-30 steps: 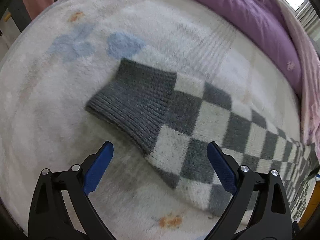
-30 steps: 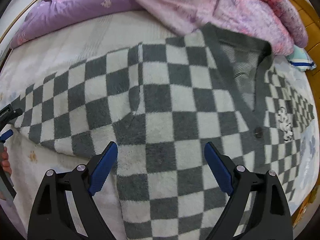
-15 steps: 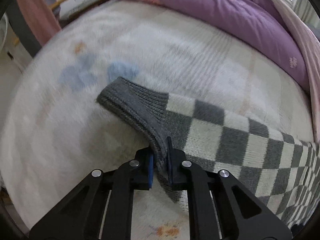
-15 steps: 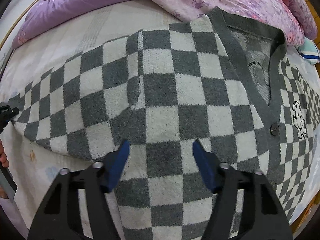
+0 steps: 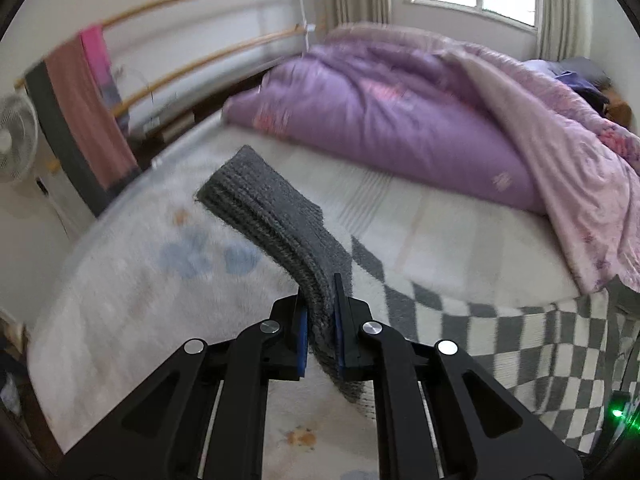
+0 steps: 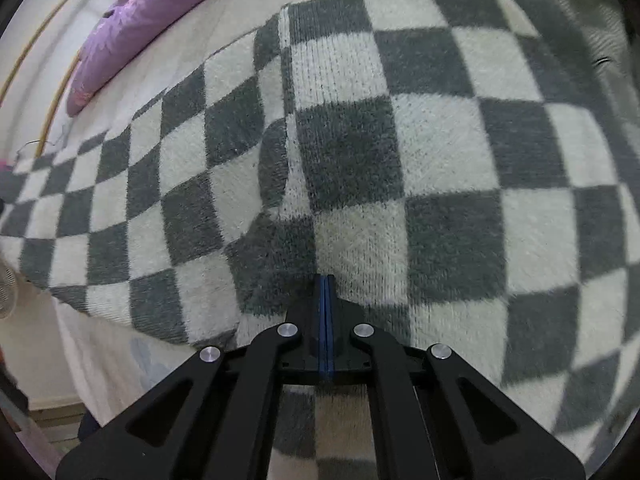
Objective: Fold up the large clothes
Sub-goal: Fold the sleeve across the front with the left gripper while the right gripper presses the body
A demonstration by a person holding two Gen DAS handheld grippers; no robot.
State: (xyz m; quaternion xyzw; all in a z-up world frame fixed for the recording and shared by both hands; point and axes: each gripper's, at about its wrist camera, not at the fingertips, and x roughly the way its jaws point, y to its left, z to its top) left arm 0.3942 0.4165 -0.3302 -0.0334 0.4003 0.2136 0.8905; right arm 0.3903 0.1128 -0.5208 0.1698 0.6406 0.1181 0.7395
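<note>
A grey-and-white checkered knit cardigan (image 6: 420, 152) lies spread on the bed. My left gripper (image 5: 320, 312) is shut on its grey ribbed sleeve cuff (image 5: 264, 204) and holds the cuff lifted above the bed; the checkered sleeve (image 5: 520, 336) trails to the right. My right gripper (image 6: 325, 280) is shut with the pads together, low against the cardigan's body near the sleeve seam (image 6: 286, 120). No fabric shows between its pads.
A purple and pink duvet (image 5: 420, 120) is heaped along the bed's far side. A white fleece blanket (image 5: 140, 280) covers the bed. A rail with pink towels (image 5: 88, 108) and a fan (image 5: 12, 144) stand at the left.
My left gripper shut on the cuff and lifted it off the bed. My right gripper moved down to the cardigan's body and shut.
</note>
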